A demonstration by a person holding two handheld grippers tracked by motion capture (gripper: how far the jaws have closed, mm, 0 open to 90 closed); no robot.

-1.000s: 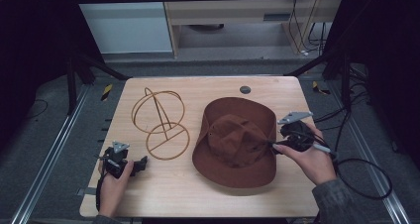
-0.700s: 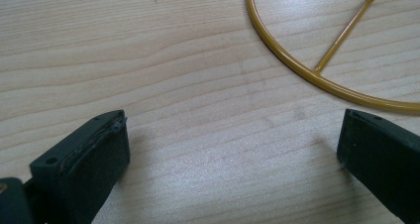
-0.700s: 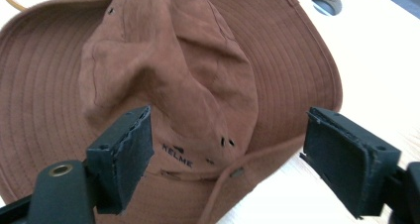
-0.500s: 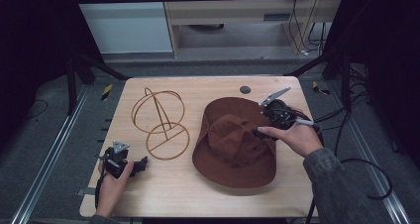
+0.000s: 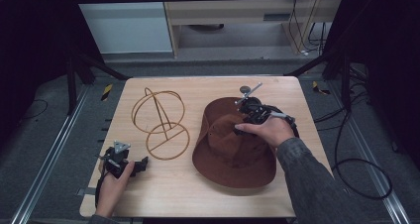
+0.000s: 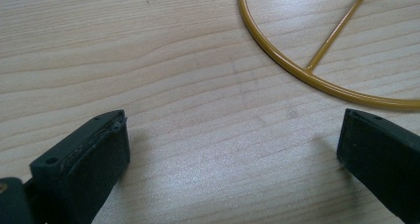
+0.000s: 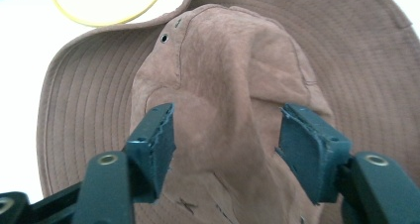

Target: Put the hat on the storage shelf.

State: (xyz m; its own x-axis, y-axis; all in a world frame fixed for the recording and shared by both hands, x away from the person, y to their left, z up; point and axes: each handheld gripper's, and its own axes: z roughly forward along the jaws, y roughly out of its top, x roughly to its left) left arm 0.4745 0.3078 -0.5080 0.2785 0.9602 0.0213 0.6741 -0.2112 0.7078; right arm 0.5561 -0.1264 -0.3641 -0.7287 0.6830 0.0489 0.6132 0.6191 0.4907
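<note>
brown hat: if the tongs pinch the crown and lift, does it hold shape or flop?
The hat is probably floppy: its crown is creased and dented between the right tongs. The wide stitched brim may sag at the edges. It looks like light suede-like cloth, so likely grippy rather than slippery.

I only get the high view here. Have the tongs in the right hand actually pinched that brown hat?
Observer: In the right gripper view the right tongs straddle the raised crown of the hat. The jaws have just been closing, but no firm pinch shows yet.
Operator: And the left ones, holding anything?
Observer: No. The left tongs stand wide open over the bare table.
Operator: What's ahead of them?
Observer: The base ring of the yellow wire stand, just beyond the tips.
</note>
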